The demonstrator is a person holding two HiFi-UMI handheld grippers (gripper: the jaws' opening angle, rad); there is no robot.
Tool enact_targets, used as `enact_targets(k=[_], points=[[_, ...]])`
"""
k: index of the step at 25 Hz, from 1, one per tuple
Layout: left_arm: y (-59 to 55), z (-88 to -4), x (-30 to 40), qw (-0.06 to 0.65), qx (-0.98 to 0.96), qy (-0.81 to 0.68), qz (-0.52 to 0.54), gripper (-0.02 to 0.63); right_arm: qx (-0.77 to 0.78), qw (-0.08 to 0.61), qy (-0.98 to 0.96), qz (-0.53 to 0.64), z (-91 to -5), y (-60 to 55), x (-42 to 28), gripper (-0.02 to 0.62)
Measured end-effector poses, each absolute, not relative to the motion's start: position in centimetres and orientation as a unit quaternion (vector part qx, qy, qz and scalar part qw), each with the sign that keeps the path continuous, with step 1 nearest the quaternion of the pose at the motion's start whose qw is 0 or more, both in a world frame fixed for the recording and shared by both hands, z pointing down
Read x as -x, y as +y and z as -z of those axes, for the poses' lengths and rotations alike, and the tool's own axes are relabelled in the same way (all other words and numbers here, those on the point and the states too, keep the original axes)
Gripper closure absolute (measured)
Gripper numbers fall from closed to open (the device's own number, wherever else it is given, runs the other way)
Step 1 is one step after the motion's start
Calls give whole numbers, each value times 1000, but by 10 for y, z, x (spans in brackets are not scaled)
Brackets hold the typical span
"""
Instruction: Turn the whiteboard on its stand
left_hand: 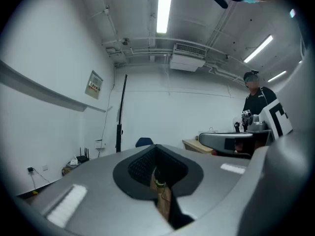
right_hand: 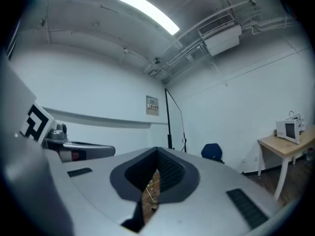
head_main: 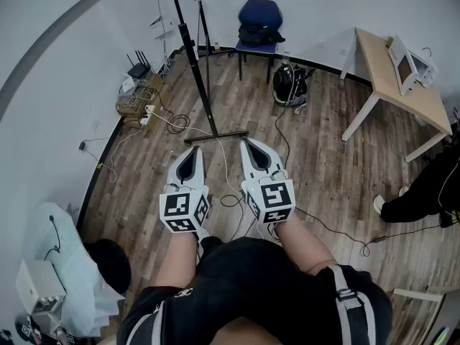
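Note:
A black stand with thin uprights (head_main: 203, 77) rises from a flat foot (head_main: 215, 136) on the wooden floor just ahead of me. I see it edge-on and cannot make out a board face. Its pole also shows in the left gripper view (left_hand: 120, 112) and in the right gripper view (right_hand: 168, 117). My left gripper (head_main: 197, 149) and right gripper (head_main: 246, 142) are held level side by side, tips a short way from the foot and apart from it. Both are shut with nothing held, as the left gripper (left_hand: 157, 149) and right gripper (right_hand: 156, 151) views confirm.
A blue chair (head_main: 259, 20) stands at the far wall with a black bag (head_main: 289, 85) on the floor near it. A wooden table (head_main: 392, 74) carries a white appliance (head_main: 410, 63). Cables and a router (head_main: 140, 92) lie at the left wall. A person (head_main: 431, 189) stands right.

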State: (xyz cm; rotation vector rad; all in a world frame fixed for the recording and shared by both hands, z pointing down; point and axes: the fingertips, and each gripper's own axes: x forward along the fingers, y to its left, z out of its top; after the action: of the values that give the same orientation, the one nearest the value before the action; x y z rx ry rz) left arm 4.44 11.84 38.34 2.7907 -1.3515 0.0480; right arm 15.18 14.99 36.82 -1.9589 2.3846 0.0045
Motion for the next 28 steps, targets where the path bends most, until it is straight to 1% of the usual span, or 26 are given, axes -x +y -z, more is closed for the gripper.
enact_targets(k=[14, 21, 28], points=[[119, -398, -12, 31, -897, -440, -24, 598, 617, 24, 787, 11, -377, 144, -110, 591], [104, -407, 27, 48, -890, -454, -23, 598, 611, 15, 791, 24, -386, 123, -76, 591], [55, -407, 72, 56, -890, -452, -18, 598, 612, 3, 791, 17, -386, 76, -29, 591]])
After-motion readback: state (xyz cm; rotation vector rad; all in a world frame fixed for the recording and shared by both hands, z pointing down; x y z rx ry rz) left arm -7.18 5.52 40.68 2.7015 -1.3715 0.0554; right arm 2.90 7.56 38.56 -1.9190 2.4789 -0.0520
